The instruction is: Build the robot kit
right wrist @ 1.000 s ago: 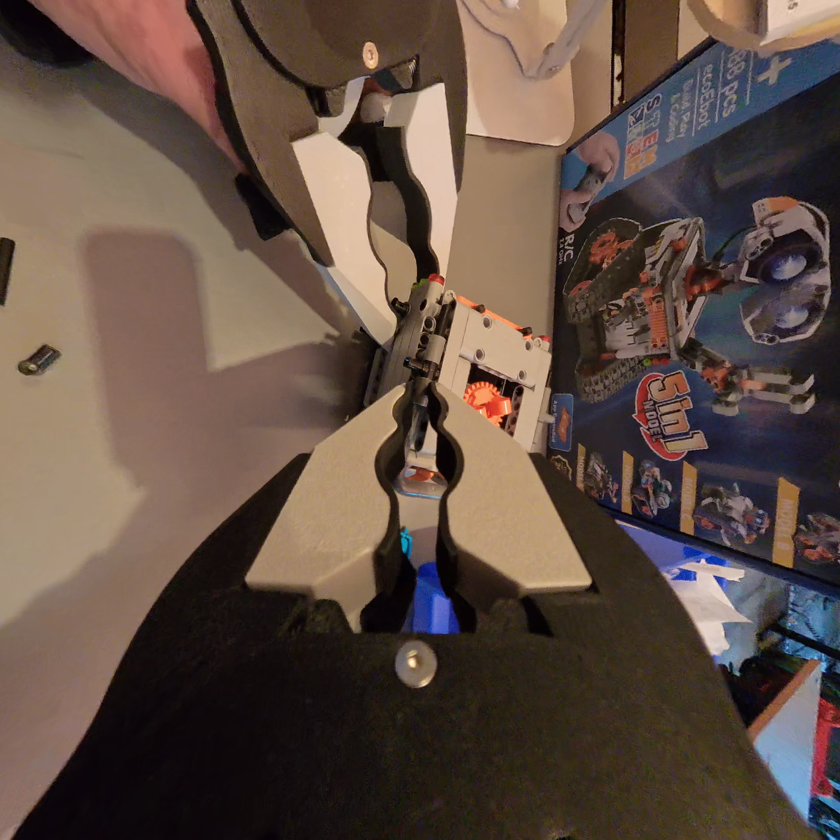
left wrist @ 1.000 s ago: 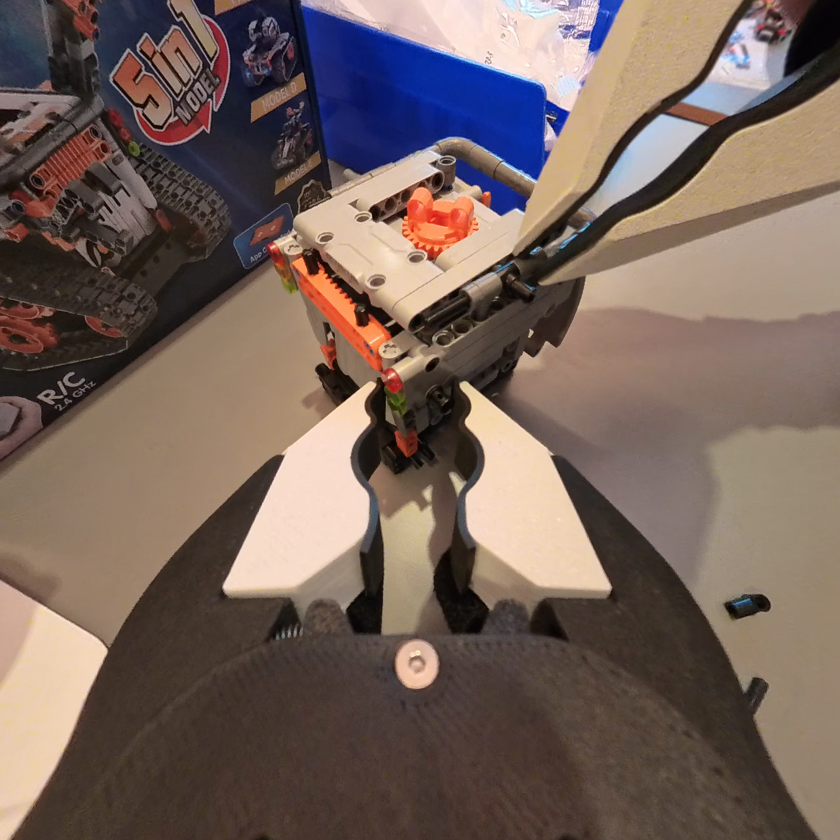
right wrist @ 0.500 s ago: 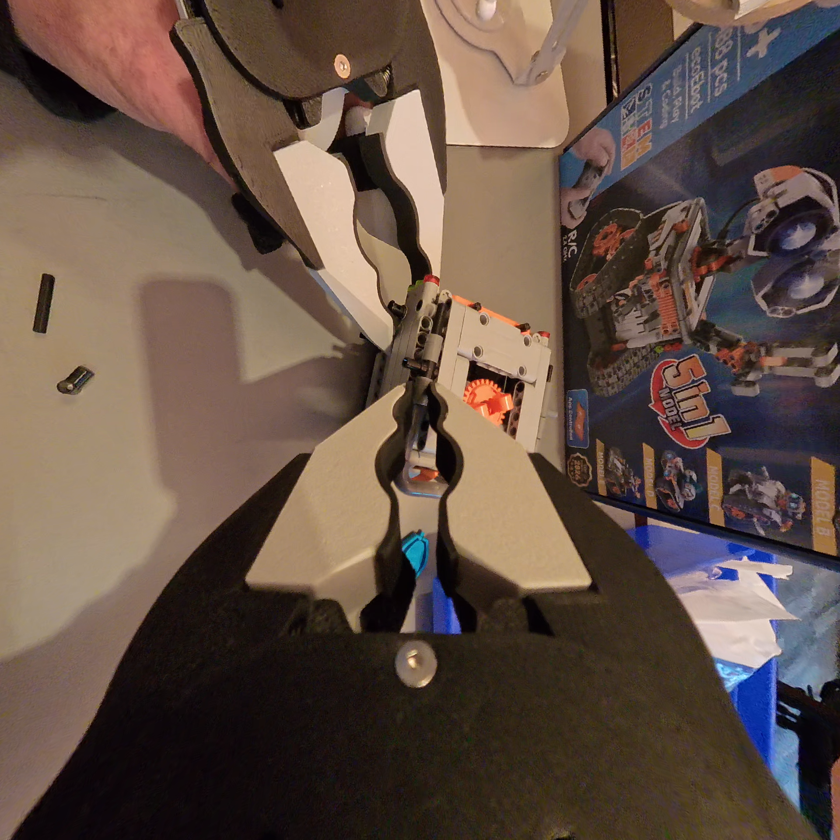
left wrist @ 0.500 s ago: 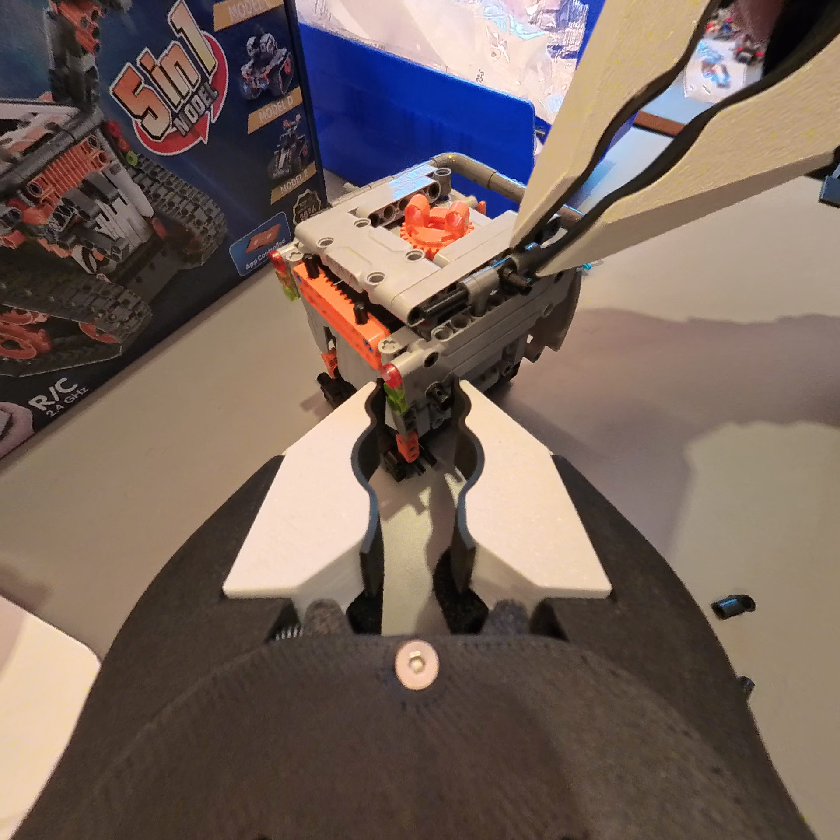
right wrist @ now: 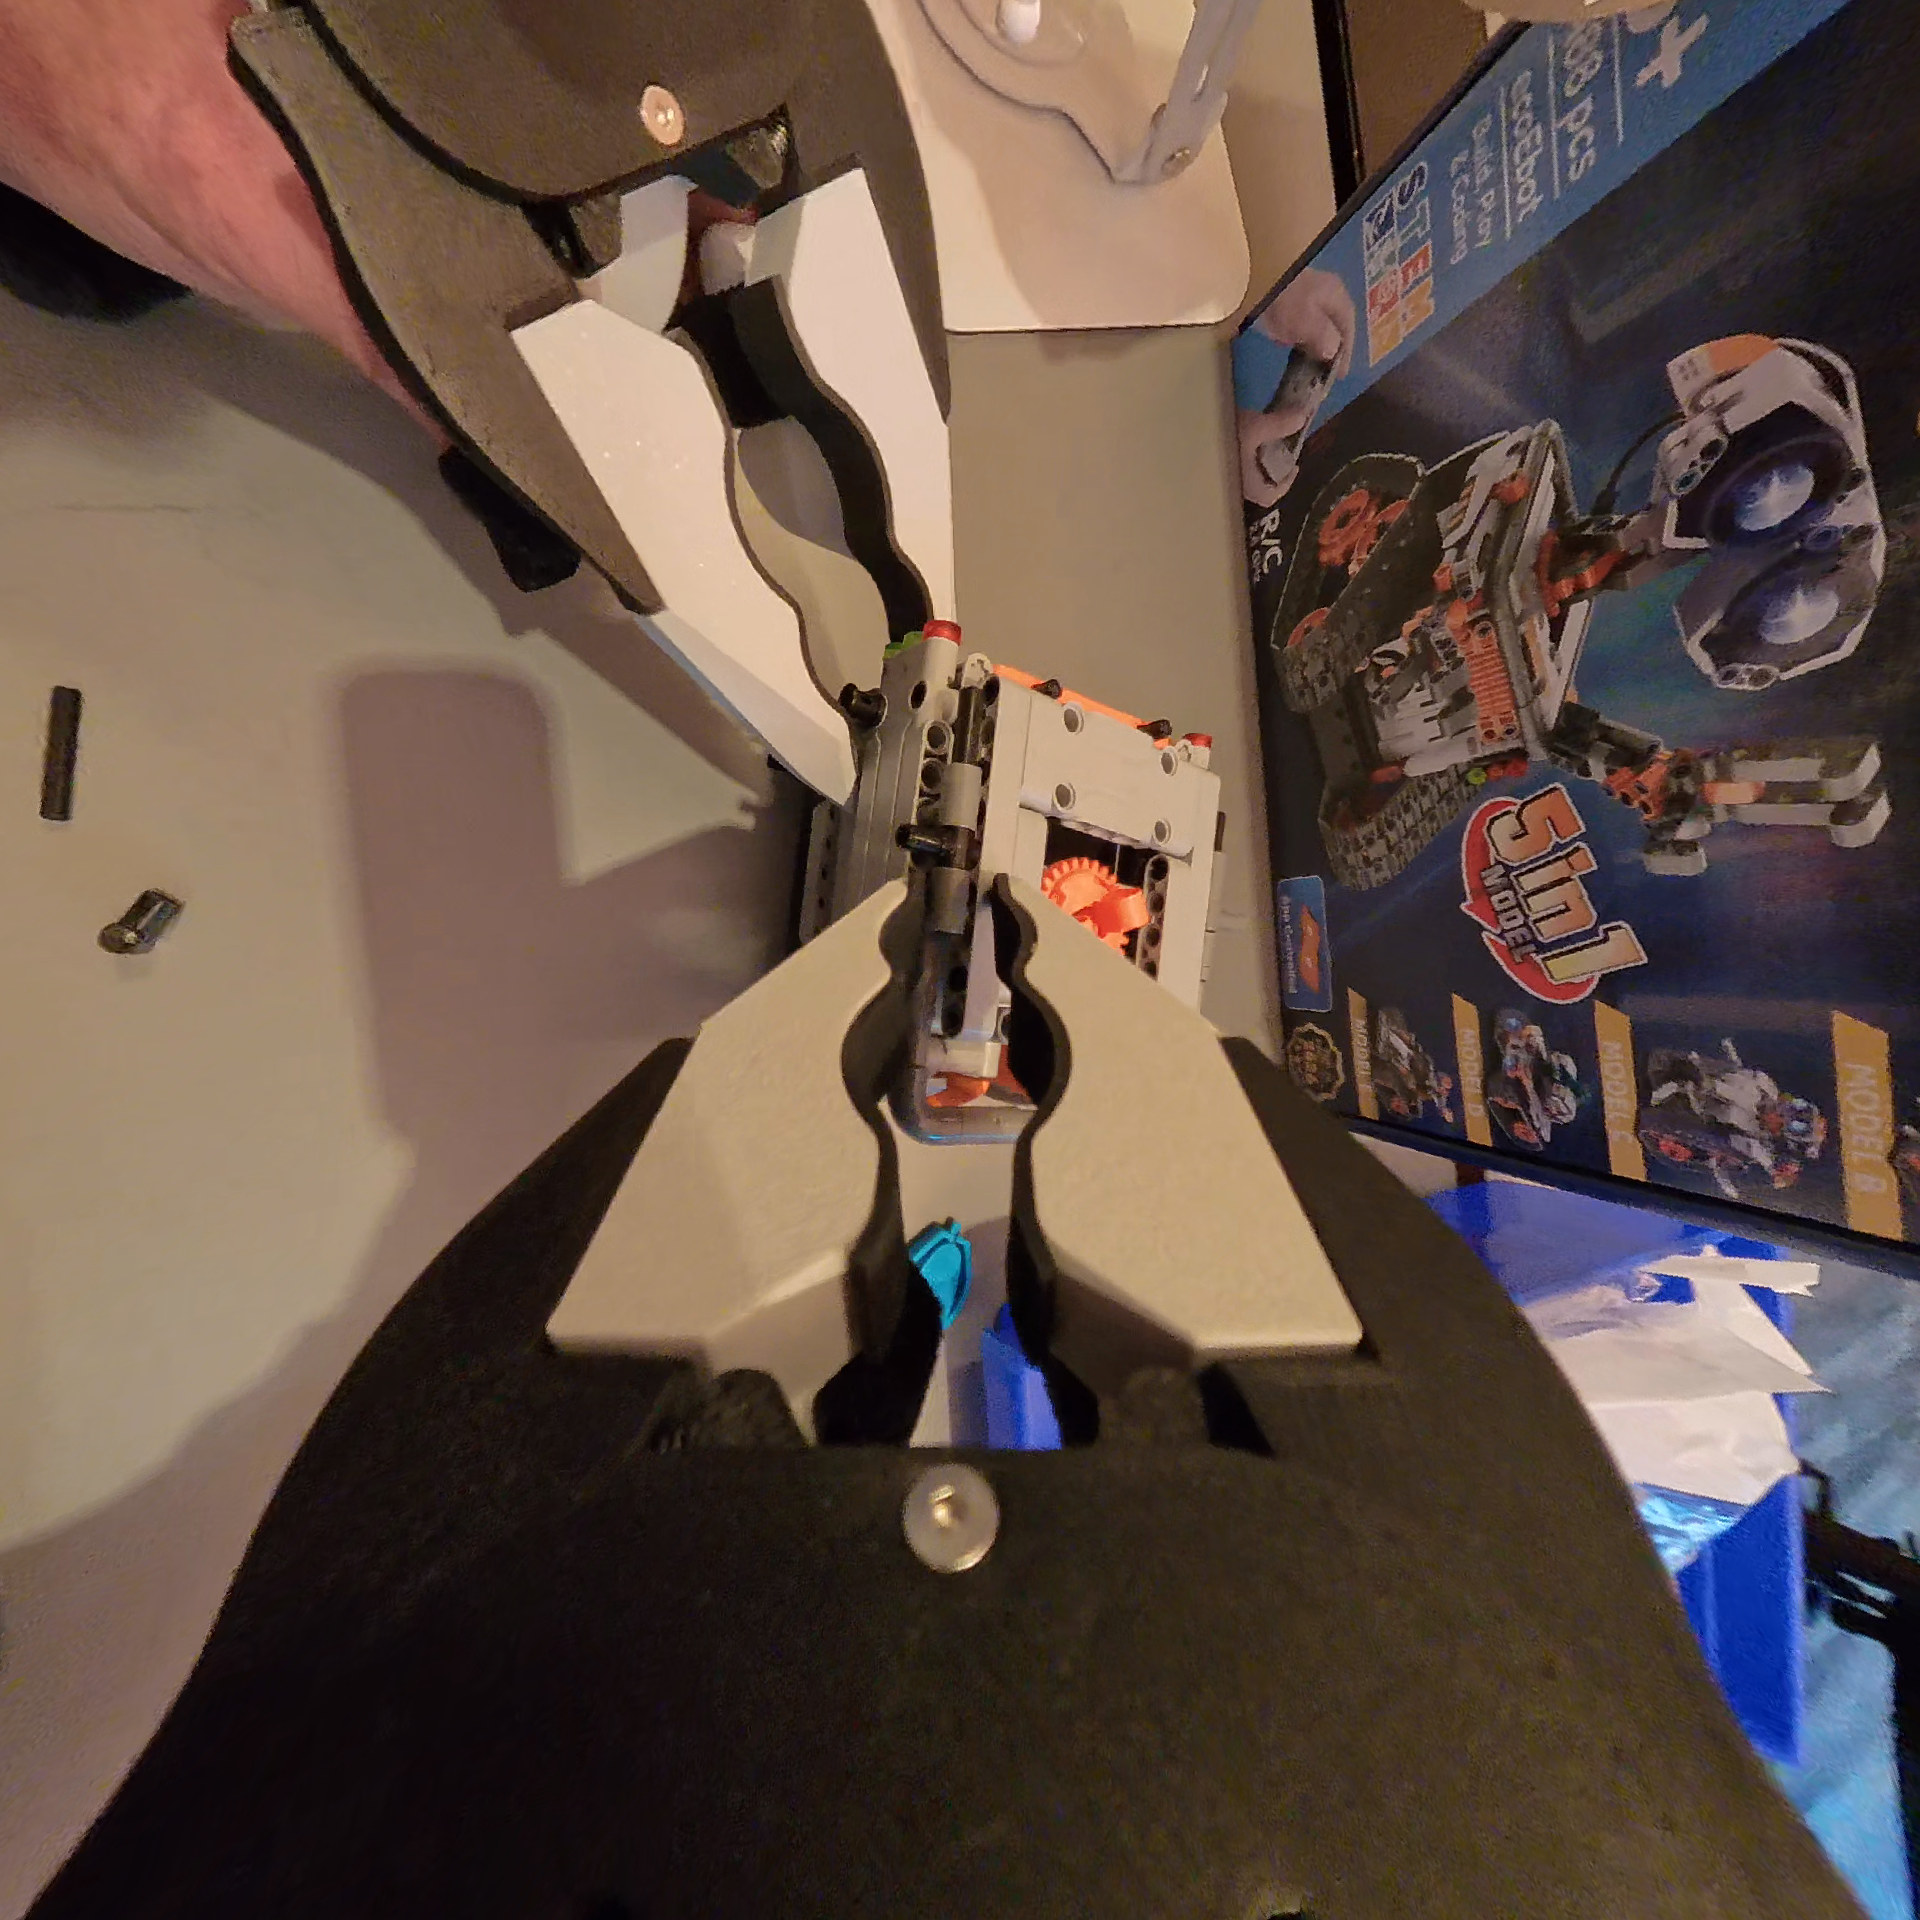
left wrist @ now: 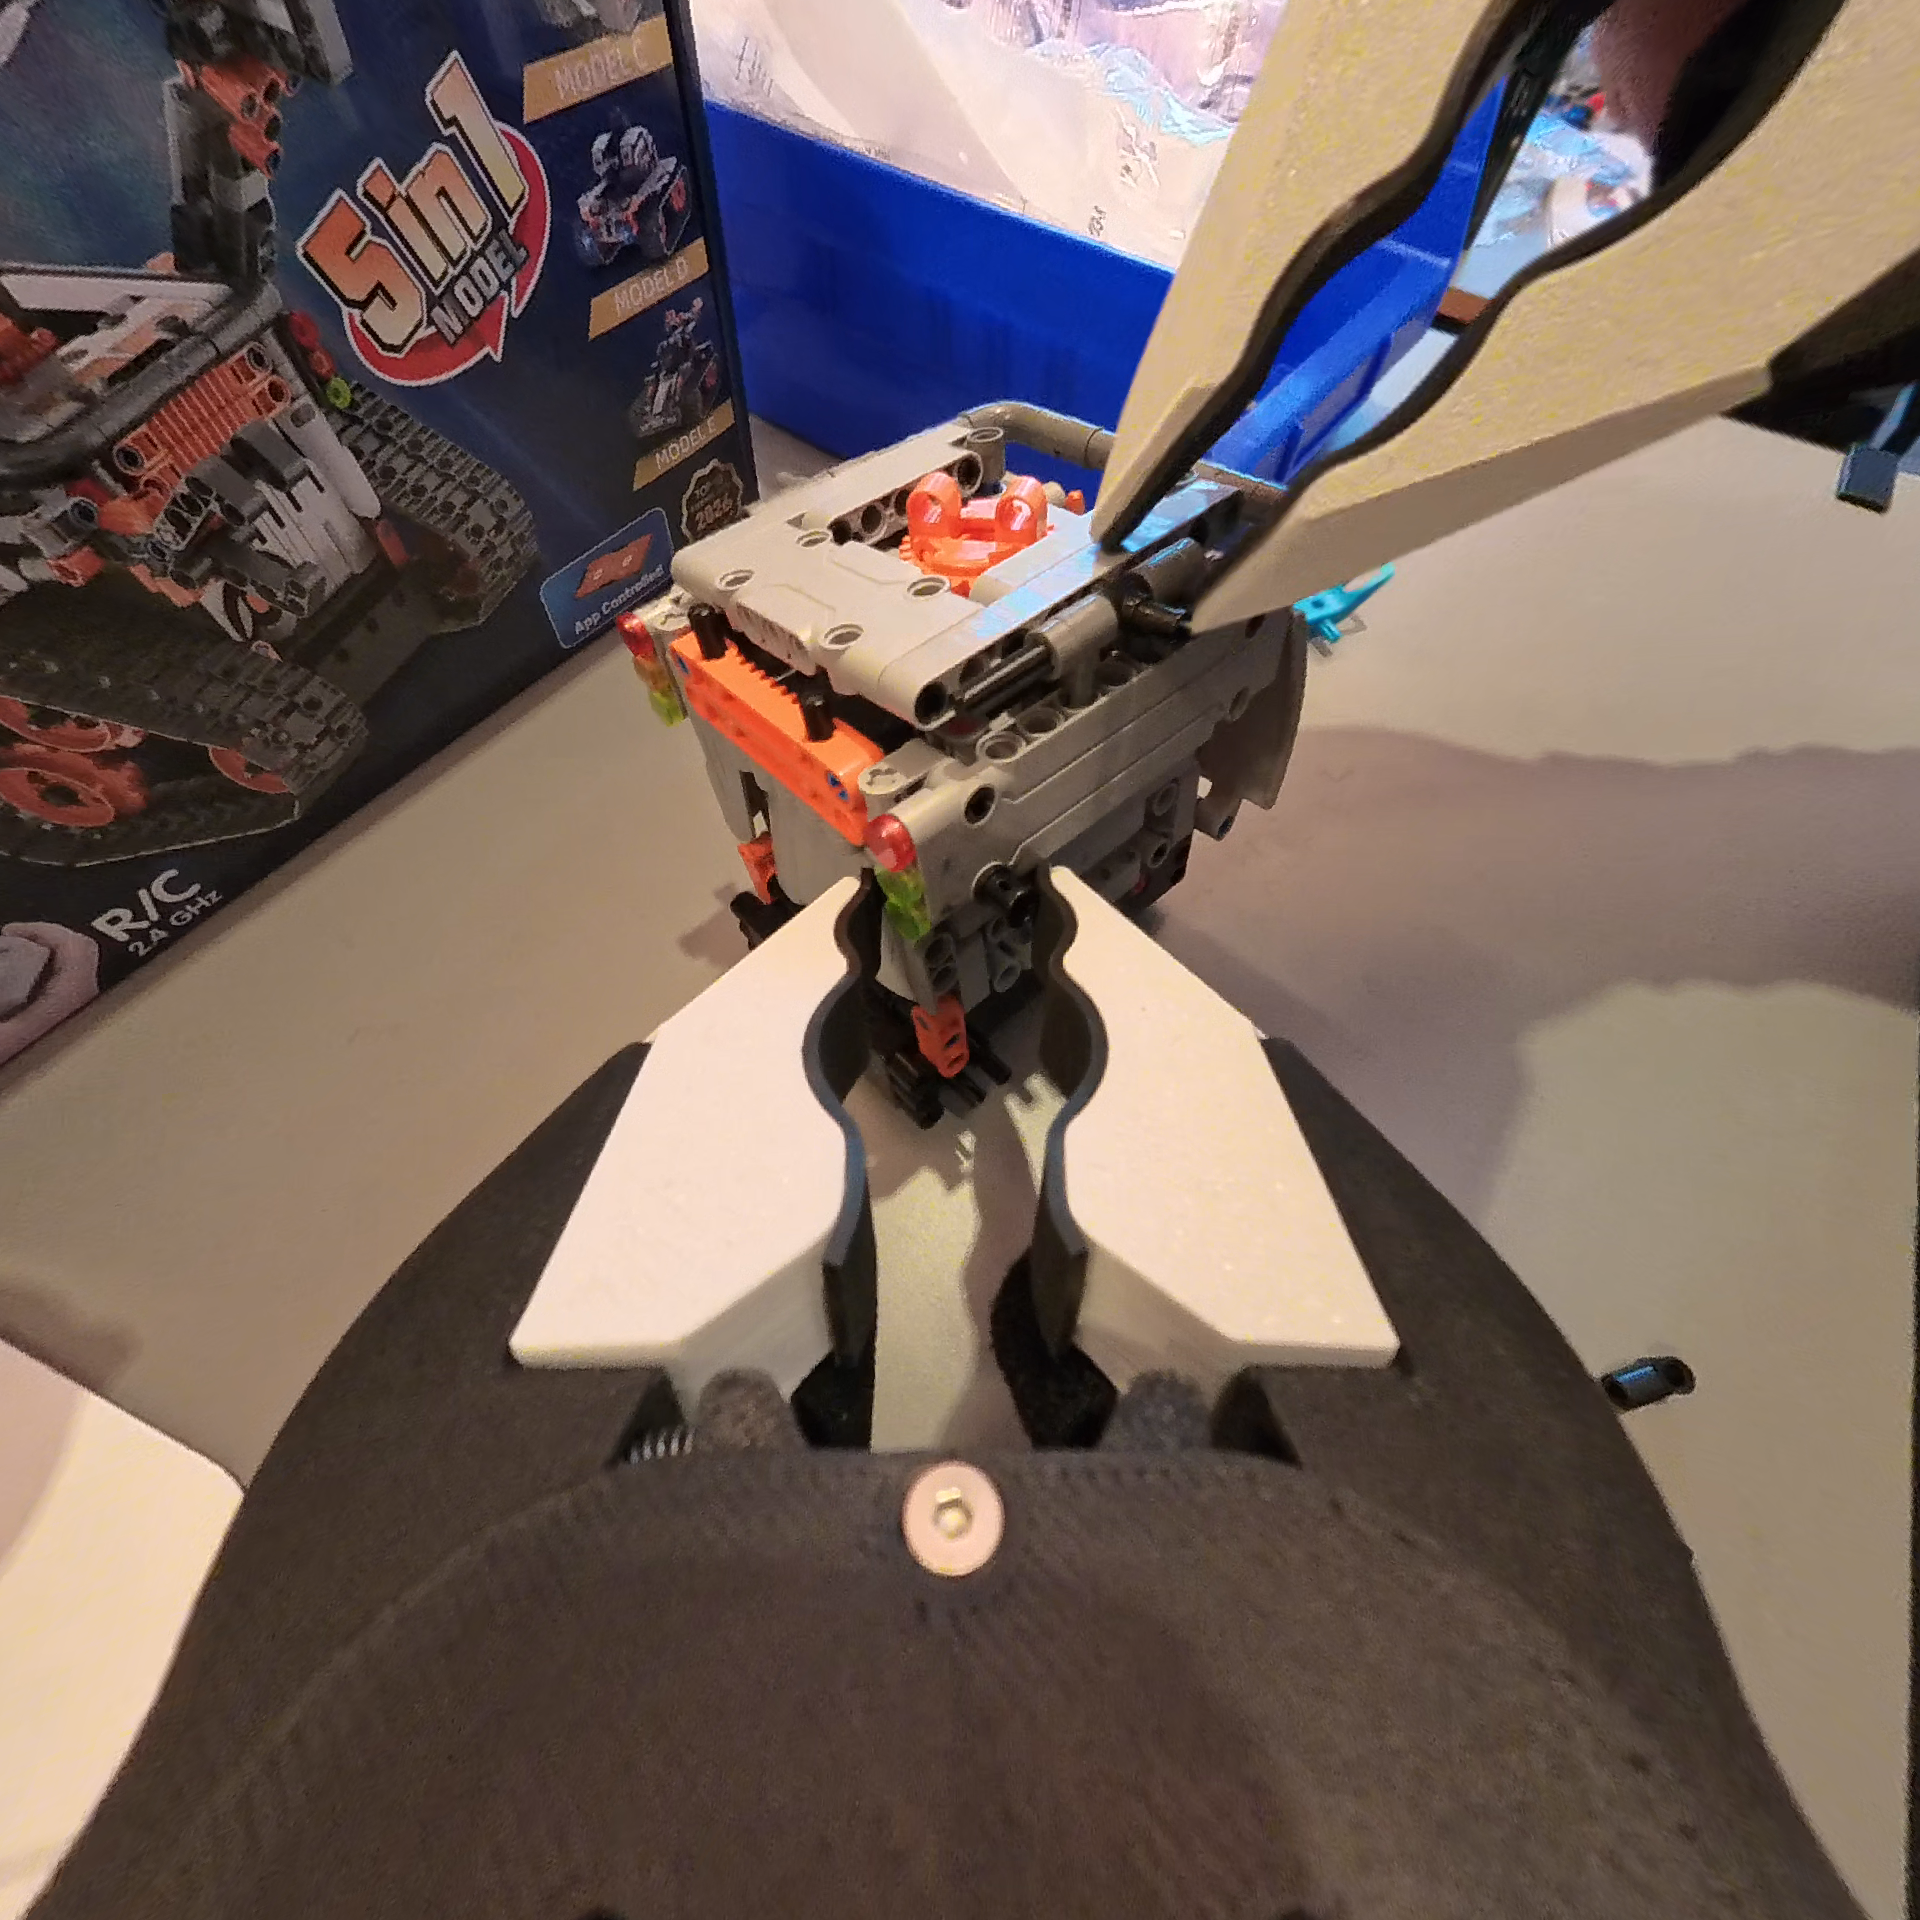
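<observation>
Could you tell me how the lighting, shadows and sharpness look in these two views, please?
Left wrist view: warm light, broad soft shadows on the table, brick model sharp, edges bent by the wide lens. Right wrist view: dimmer, gripper shadow left of the model, blue bin blurred.

Upright on the grey table (left wrist: 416, 1039), left of and beyond the left gripper (left wrist: 956, 904): a printed toy box (left wrist: 312, 468), with a blue bin (left wrist: 935, 260) of clear bags and paper just beside it, farther back. Right of that gripper, well apart from it, a short black pin (left wrist: 1652, 1382); low at its left, a white flat base (left wrist: 94, 1558). Left of the right gripper (right wrist: 951, 894), a black rod (right wrist: 60, 753) and a stubby dark pin (right wrist: 140, 920) lying near each other, and between its fingers, farther down, a small turquoise piece (right wrist: 940, 1262)
</observation>
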Demonstrator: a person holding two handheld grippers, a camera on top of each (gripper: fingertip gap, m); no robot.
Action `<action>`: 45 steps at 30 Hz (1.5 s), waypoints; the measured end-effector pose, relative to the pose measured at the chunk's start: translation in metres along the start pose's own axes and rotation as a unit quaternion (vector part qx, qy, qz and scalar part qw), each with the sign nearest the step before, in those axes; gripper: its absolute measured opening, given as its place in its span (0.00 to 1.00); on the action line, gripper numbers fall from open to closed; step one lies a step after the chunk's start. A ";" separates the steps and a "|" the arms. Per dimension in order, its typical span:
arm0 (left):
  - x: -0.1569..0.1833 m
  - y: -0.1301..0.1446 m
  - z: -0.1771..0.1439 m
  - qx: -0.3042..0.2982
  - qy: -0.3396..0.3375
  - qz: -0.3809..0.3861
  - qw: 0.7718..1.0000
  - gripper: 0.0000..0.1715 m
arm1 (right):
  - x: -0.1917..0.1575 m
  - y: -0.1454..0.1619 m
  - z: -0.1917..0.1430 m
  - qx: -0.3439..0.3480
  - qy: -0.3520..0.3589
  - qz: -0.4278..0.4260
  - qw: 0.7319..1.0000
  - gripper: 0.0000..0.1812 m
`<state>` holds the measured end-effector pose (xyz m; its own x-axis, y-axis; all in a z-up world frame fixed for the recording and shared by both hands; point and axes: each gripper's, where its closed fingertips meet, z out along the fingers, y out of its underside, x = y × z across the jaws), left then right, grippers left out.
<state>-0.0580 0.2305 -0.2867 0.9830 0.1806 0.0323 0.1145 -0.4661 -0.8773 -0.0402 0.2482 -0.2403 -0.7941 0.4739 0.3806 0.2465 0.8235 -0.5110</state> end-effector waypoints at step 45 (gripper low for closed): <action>0.001 0.002 0.001 -0.003 -0.004 0.004 1.000 0.14 | -0.006 0.002 0.000 -0.035 0.041 -0.100 0.994 0.03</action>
<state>-0.0569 0.2307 -0.2889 0.9828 0.1833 0.0218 0.1076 -0.4728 -0.8746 -0.0352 0.2469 -0.2434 -0.7839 0.3202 0.5319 0.1286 0.9219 -0.3655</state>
